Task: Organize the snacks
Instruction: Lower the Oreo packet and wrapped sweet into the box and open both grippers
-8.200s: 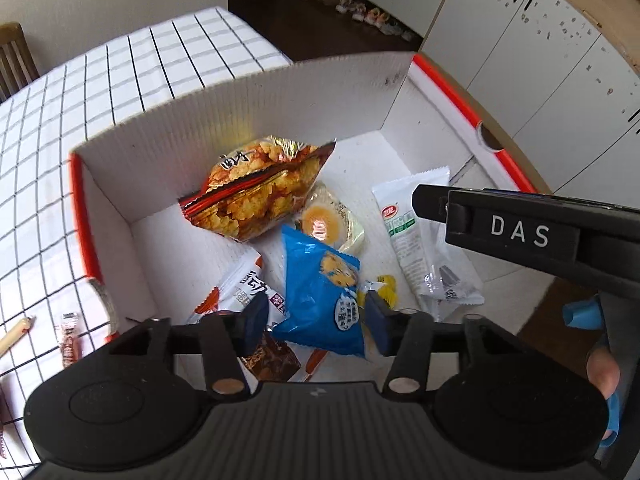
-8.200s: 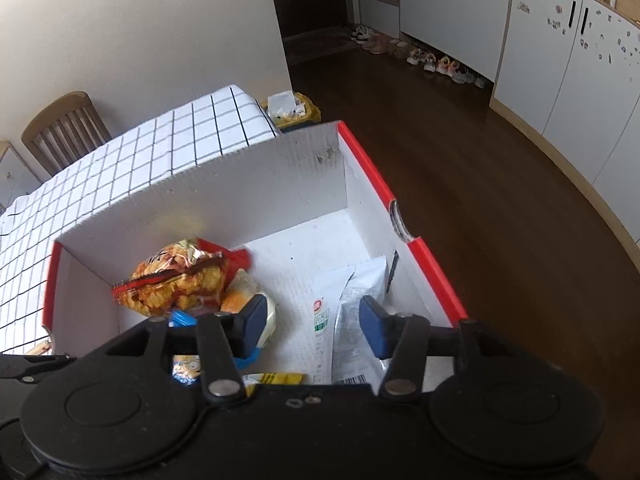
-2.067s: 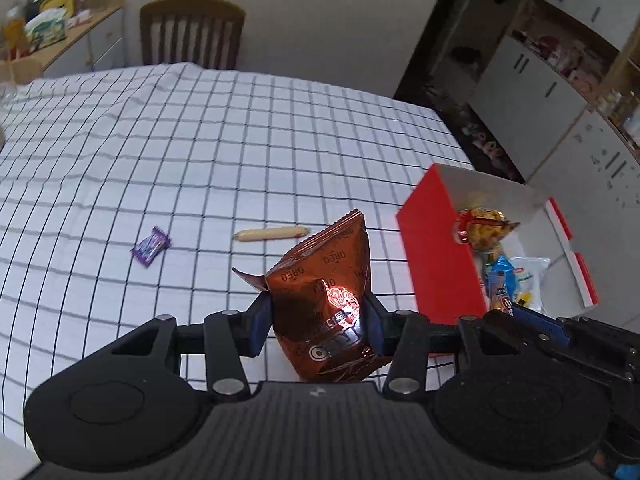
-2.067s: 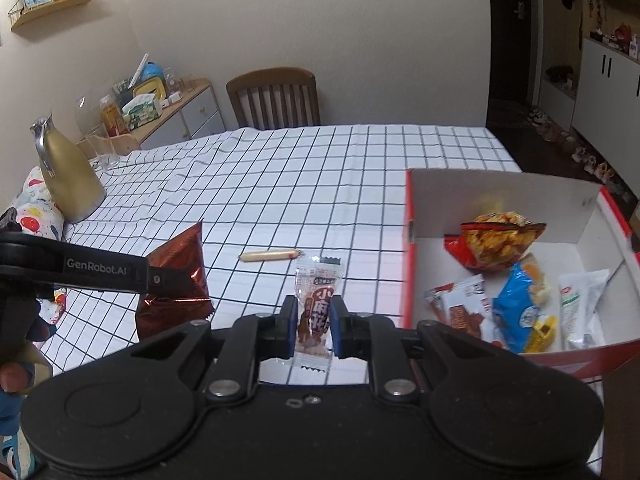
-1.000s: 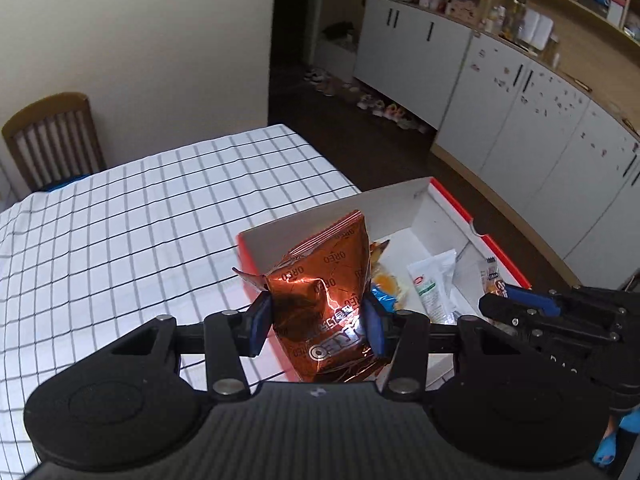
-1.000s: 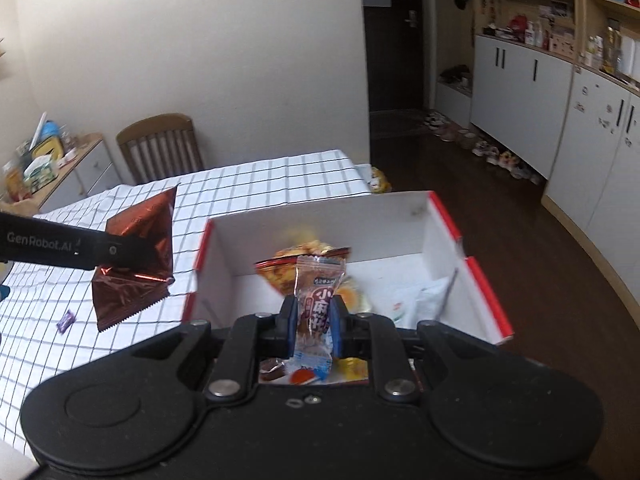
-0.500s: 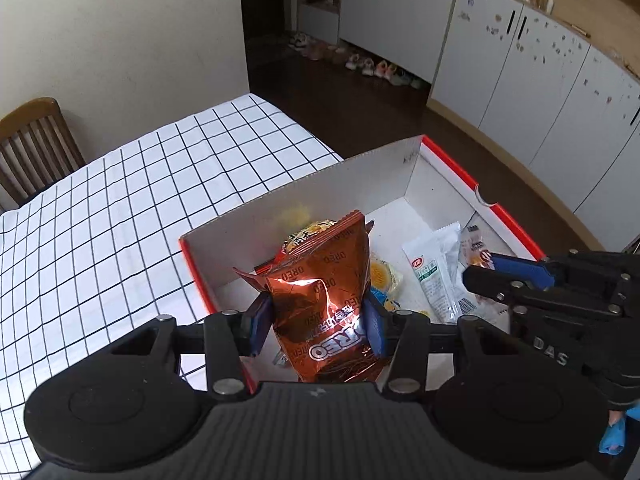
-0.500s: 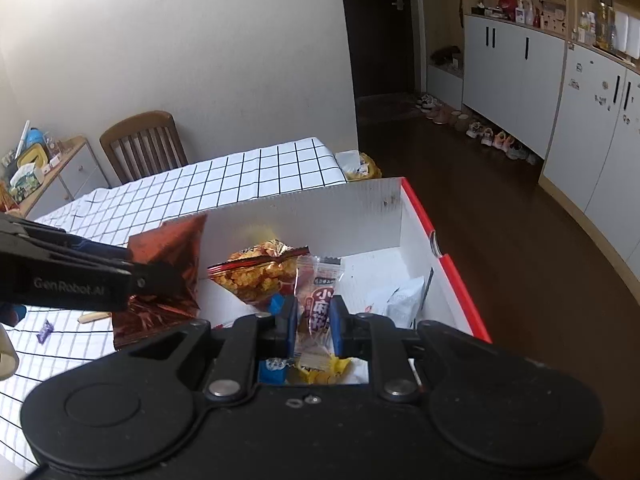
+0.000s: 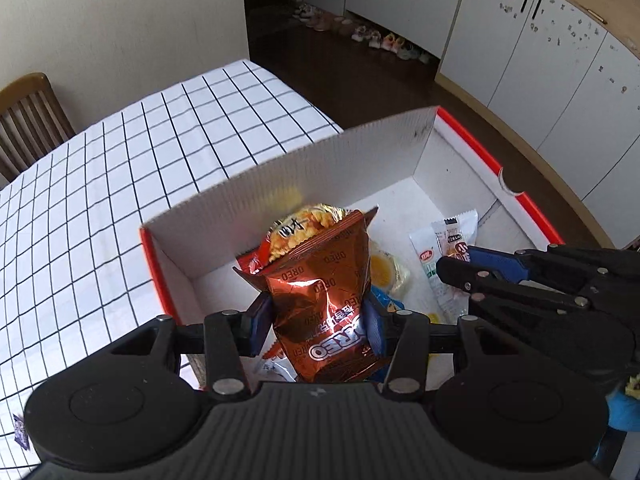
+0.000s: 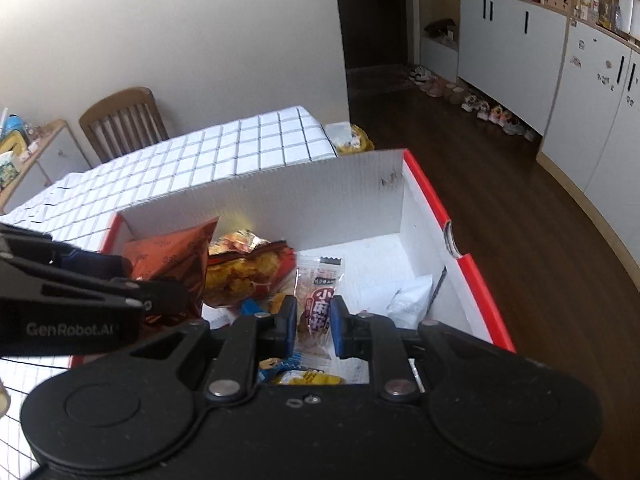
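- Left gripper (image 9: 318, 322): angled steeply down over the near-left part of the box (image 9: 304, 168), blue pads pinching the copper Oreo bag (image 9: 322, 280) at mid-height on both sides.
- Oreo bag stands upright between the pads, top edge flared and crumpled, print upside down in the left wrist view. It hangs above the box interior; contact with the floor can't be confirmed.
- Right gripper (image 10: 314, 326): also tilted down, less steeply, over the near-centre of the box. Fingers almost together, clamped on a small clear sachet (image 10: 318, 300) with purple print; the sachet's top sticks up past the pads.
- In the left wrist view the right gripper comes in from the right edge, tips over the box's right half, sachet end visible at the tips. A bit of blue glove shows at the lower right.
- In the right wrist view the left gripper enters from the left, Oreo bag at its tips.
- Box: white corrugated inside, red outside, sitting at the edge of the checked tablecloth (image 9: 120, 184).
- Already in the box: orange chip bag (image 10: 248, 266) against the back-left, a round yellow pastry pack (image 9: 386, 270), a white-green sachet (image 9: 436, 276), blue and yellow wrappers near the front.
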A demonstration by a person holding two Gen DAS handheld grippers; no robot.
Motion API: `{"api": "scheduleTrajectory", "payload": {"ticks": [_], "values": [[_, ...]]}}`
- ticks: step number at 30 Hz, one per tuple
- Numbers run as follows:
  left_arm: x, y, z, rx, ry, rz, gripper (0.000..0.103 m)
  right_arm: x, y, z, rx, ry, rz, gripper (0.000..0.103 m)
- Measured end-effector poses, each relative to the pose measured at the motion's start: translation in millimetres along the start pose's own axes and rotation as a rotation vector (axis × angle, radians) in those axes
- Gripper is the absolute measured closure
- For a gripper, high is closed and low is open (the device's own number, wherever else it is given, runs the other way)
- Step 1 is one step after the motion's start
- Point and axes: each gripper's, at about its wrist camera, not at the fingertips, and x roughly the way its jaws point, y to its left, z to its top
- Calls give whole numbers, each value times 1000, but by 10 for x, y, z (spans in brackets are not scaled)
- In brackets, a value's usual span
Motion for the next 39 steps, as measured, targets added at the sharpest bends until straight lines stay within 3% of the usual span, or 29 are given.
{"api": "scheduleTrajectory", "payload": {"ticks": [6, 17, 22, 39], "values": [[113, -31, -56, 1, 33, -11, 56, 113, -105, -56, 59, 50, 9, 88], [192, 15, -115, -35, 65, -18, 56, 123, -76, -122, 42, 64, -18, 79], [106, 48, -122, -48, 37, -22, 44, 54, -70, -113, 51, 56, -5, 76], [-503, 240, -219, -88, -71, -82, 44, -433, 45, -120, 38, -9, 31, 63]]}}
